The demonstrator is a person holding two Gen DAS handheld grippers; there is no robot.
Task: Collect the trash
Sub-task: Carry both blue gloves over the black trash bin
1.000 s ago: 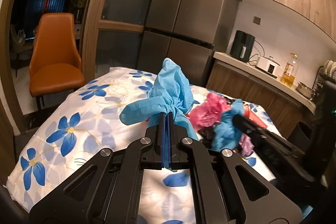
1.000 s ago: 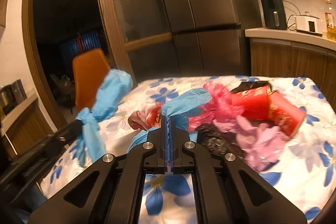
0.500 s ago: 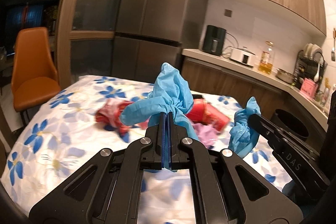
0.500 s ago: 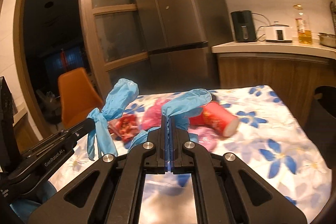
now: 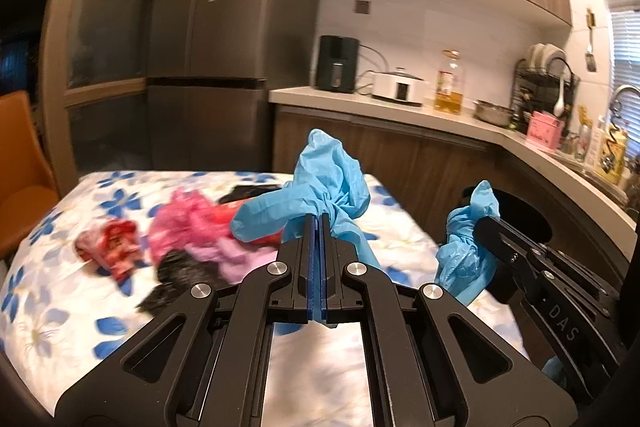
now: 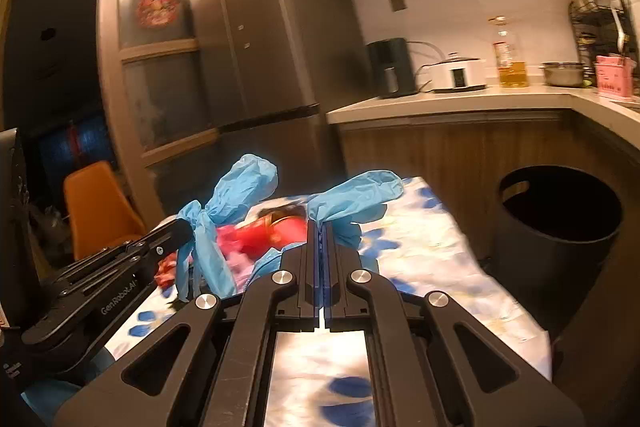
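My left gripper (image 5: 319,223) is shut on a blue glove (image 5: 324,183), held above the floral table (image 5: 60,291). My right gripper (image 6: 321,229) is shut on a second blue glove (image 6: 356,195); it also shows in the left wrist view (image 5: 466,247). The left gripper with its glove shows in the right wrist view (image 6: 224,211). A black trash bin (image 6: 560,227) stands on the floor right of the table. More trash lies on the table: pink plastic (image 5: 188,223), a red wrapper (image 5: 116,247), a black bag (image 5: 176,267), a red cup (image 6: 280,231).
A wooden counter (image 5: 420,107) with appliances and an oil bottle (image 5: 450,83) runs behind the table. A grey fridge (image 5: 224,47) stands at the back. An orange chair (image 6: 100,207) stands at the far left.
Both grippers have swung to the right with their gloves still held. The trash bin has come into view on the right; the trash pile has shifted left.
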